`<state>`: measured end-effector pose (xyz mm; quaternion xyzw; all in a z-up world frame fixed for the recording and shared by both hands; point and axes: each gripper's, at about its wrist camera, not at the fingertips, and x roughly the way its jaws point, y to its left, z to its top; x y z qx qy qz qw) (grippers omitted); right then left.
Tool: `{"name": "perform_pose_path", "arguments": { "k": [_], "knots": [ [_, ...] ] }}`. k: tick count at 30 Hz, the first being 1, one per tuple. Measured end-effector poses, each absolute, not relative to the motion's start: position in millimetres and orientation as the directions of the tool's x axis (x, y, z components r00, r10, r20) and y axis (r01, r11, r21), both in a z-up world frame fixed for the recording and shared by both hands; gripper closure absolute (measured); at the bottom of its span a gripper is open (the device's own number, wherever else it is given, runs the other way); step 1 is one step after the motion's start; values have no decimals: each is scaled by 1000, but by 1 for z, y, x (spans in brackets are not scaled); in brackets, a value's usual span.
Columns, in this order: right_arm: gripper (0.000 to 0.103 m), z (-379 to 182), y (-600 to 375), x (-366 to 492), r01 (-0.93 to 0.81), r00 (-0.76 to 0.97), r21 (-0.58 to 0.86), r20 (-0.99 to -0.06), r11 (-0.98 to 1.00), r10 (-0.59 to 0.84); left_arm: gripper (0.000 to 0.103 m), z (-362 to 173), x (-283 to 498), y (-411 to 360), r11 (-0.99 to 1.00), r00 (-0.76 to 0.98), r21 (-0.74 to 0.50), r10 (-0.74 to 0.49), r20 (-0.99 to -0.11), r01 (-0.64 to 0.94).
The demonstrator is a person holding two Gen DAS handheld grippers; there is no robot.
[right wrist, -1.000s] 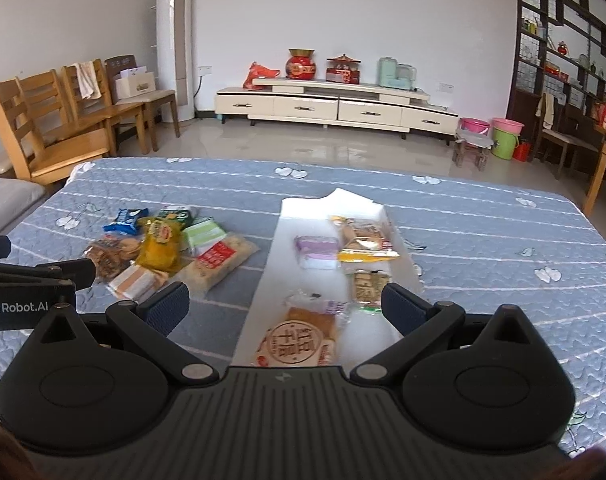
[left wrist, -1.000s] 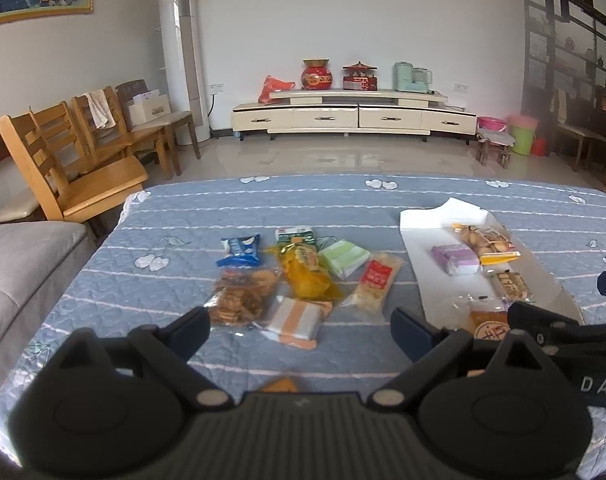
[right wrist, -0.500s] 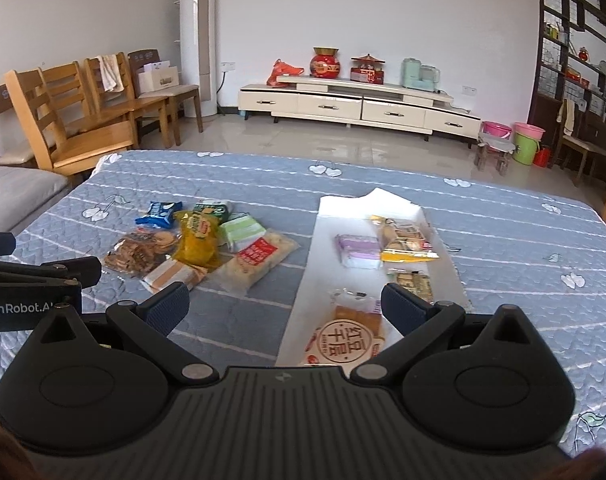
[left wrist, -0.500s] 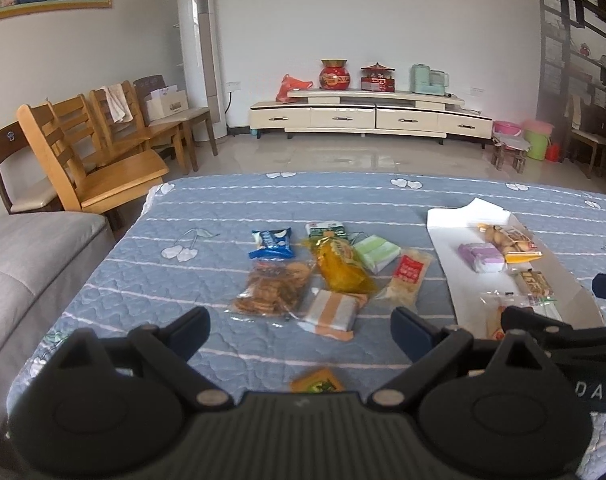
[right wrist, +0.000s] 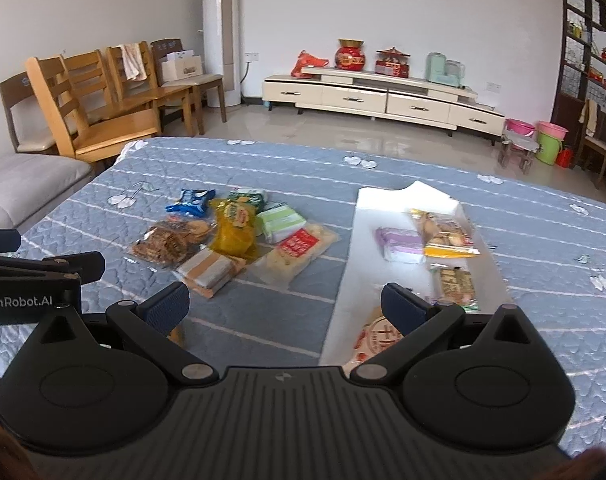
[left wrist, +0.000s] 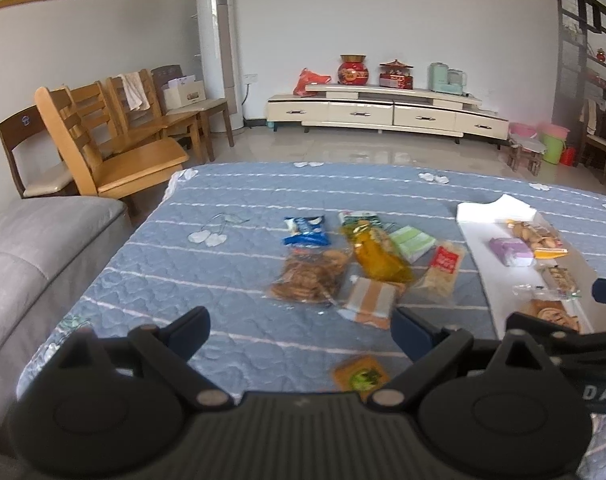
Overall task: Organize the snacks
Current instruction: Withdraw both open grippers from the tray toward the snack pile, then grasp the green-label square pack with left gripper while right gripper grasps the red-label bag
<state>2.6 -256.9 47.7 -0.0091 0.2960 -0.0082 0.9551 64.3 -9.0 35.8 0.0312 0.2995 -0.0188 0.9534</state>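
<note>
A pile of snack packets lies on the blue quilted table: a blue packet (left wrist: 306, 231), a clear bag of brown biscuits (left wrist: 309, 274), a yellow packet (left wrist: 377, 254), a green packet (left wrist: 413, 242), a red-labelled rice cracker bag (left wrist: 443, 266) and a striped orange packet (left wrist: 371, 300). A small orange square packet (left wrist: 361, 374) lies near my left gripper (left wrist: 301, 330), which is open and empty. A white tray (right wrist: 387, 208) at the right holds several snacks, among them a purple packet (right wrist: 399, 242) and a round-label packet (right wrist: 379, 340). My right gripper (right wrist: 285, 308) is open and empty above the tray's left edge.
Wooden chairs (left wrist: 103, 152) and a grey sofa (left wrist: 31, 248) stand left of the table. A low TV cabinet (left wrist: 387, 110) lines the far wall. The table's left edge (left wrist: 155, 208) is close to the pile.
Both grippers have shifted left, so the pile and tray slid right in both views. The small orange packet came into fuller sight under the left gripper. Both stay open.
</note>
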Motion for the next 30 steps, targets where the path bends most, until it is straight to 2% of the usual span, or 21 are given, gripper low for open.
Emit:
{"name": "perform_pose_path", "arguments": {
  "k": [11,17,23,28,30],
  "knots": [
    [0,31,-256,4,-17,806,-6,-592,1000,10,7,0,81,41,998,758,26,67,-649,-65],
    [0,26,-256,6,-26,797,7,-604,1000,25,7,-12,88,47,996,734,4,64,-676,-84],
    [0,24,-259,7,-12,798,3,-602,1000,11,7,-23,90,10,999,720,-52,-45,-692,12],
    [0,25,-268,4,16,800,-9,-600,1000,-18,7,-38,100,-35,998,706,-37,-66,-705,57],
    [0,25,-271,3,27,800,-13,-599,1000,-29,10,-44,105,-44,998,699,-28,-54,-713,49]
  ]
}}
